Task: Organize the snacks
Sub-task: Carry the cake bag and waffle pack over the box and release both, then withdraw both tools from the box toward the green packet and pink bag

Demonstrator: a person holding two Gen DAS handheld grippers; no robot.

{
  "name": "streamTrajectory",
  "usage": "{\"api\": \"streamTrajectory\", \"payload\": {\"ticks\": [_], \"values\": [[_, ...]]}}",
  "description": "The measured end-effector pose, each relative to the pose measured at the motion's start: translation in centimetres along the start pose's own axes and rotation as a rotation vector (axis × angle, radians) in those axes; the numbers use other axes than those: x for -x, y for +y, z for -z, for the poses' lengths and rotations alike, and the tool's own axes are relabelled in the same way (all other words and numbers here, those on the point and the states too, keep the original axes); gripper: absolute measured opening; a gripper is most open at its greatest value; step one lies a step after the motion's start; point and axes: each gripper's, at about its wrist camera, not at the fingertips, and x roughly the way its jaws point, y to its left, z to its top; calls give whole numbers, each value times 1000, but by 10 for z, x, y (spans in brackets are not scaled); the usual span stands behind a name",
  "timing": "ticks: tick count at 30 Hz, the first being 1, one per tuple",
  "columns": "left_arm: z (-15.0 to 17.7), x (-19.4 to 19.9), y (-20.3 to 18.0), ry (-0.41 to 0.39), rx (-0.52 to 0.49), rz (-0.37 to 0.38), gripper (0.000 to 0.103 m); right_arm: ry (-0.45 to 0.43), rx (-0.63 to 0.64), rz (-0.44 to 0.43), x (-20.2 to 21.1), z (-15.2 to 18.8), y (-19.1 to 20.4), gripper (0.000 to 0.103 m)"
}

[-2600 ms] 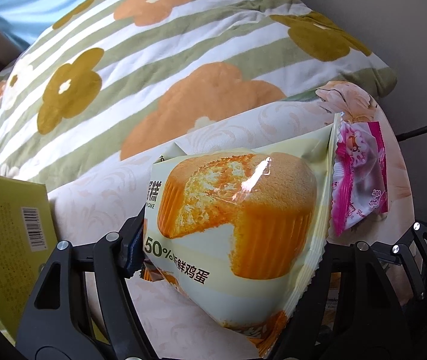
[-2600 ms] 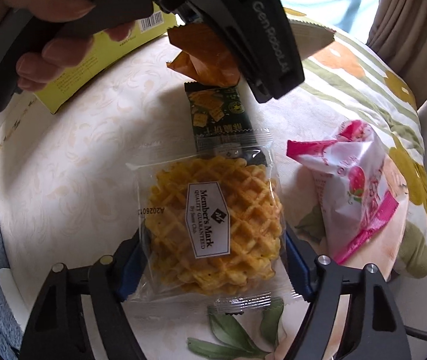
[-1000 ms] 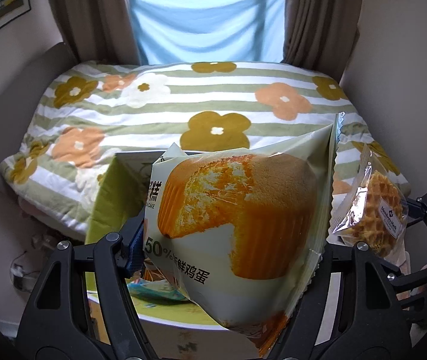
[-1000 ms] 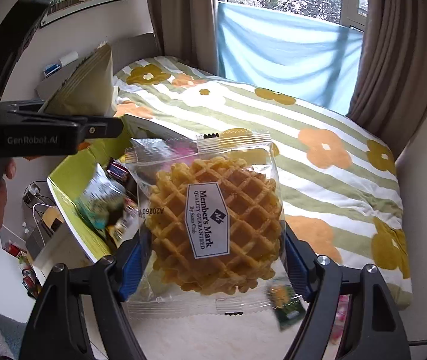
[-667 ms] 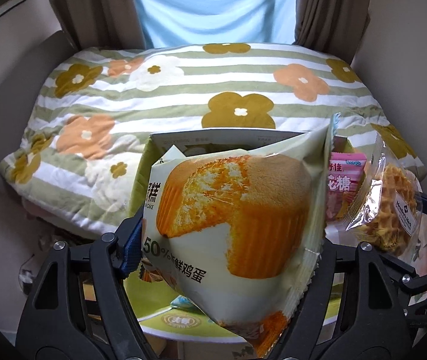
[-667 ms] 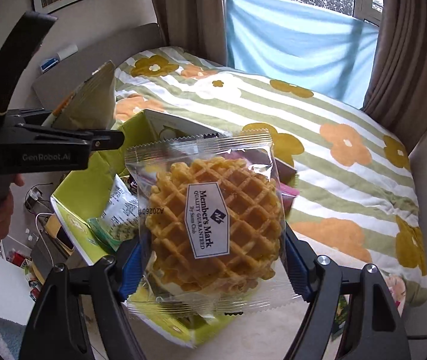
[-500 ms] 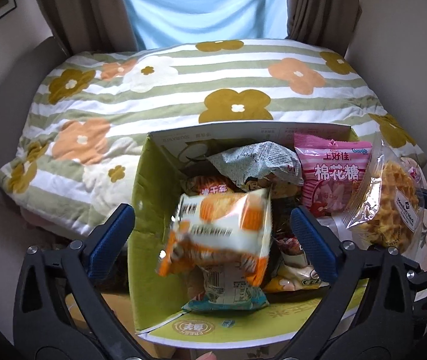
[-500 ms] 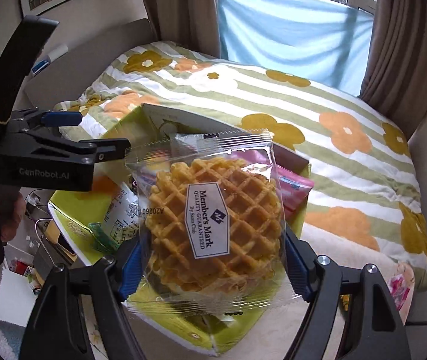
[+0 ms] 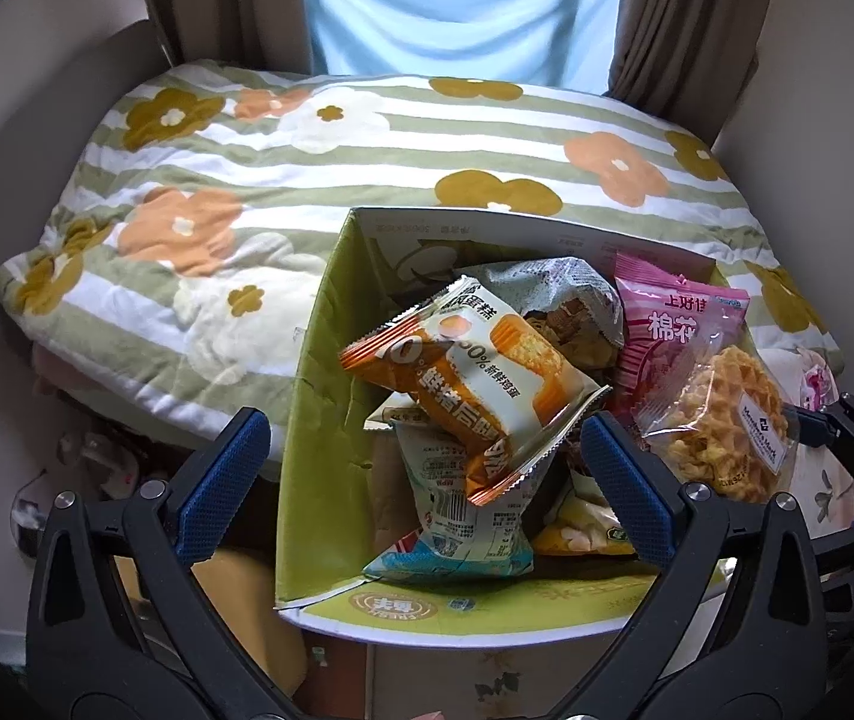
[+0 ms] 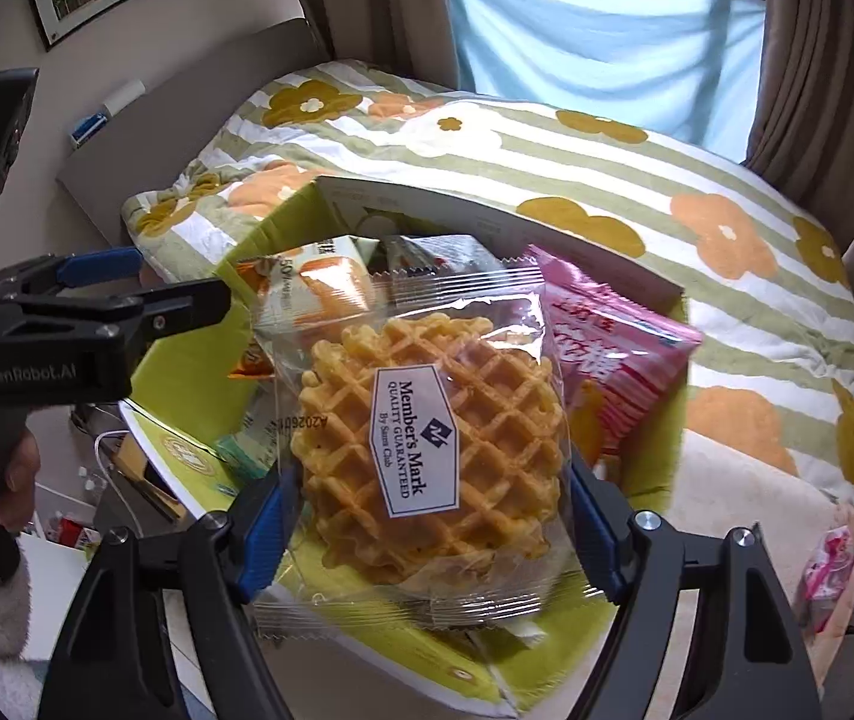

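A green cardboard box (image 9: 312,420) (image 10: 186,372) holds several snack packets. On top of the pile lies the cake packet (image 9: 475,396) (image 10: 318,288), tilted. My left gripper (image 9: 420,450) (image 10: 144,282) hangs wide open above the box with nothing between its pads. My right gripper (image 10: 433,516) is shut on a clear-wrapped waffle (image 10: 433,450) (image 9: 721,420), held over the box's right side. A pink marshmallow packet (image 9: 667,330) (image 10: 607,360) stands against the box's right wall.
A flowered, striped quilt (image 9: 306,138) (image 10: 637,180) covers the bed behind the box. A small pink packet (image 10: 823,564) lies on the cream cloth at the right. A hand (image 10: 0,480) grips the left gripper's handle. Clutter sits on the floor at the left.
My left gripper opened and the cake packet dropped into the box, settling on the pile. Both grippers sank closer to the box; the waffle stays gripped.
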Motion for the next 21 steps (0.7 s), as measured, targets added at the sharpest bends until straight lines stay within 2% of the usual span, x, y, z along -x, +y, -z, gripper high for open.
{"api": "streamTrajectory", "payload": {"ticks": [3,5,9,14,21], "values": [[4,4,0,0,23,3,103,-13,-34,-34,-7,1,2,80],[7,6,1,1,27,-3,103,-53,-39,-48,-5,2,3,103],[13,9,1,6,35,-12,103,-95,5,-51,2,6,9,103],[16,15,-3,6,48,3,103,-86,25,-37,11,10,10,103],[13,31,-15,-26,9,19,103,-113,29,11,30,17,8,103]]}}
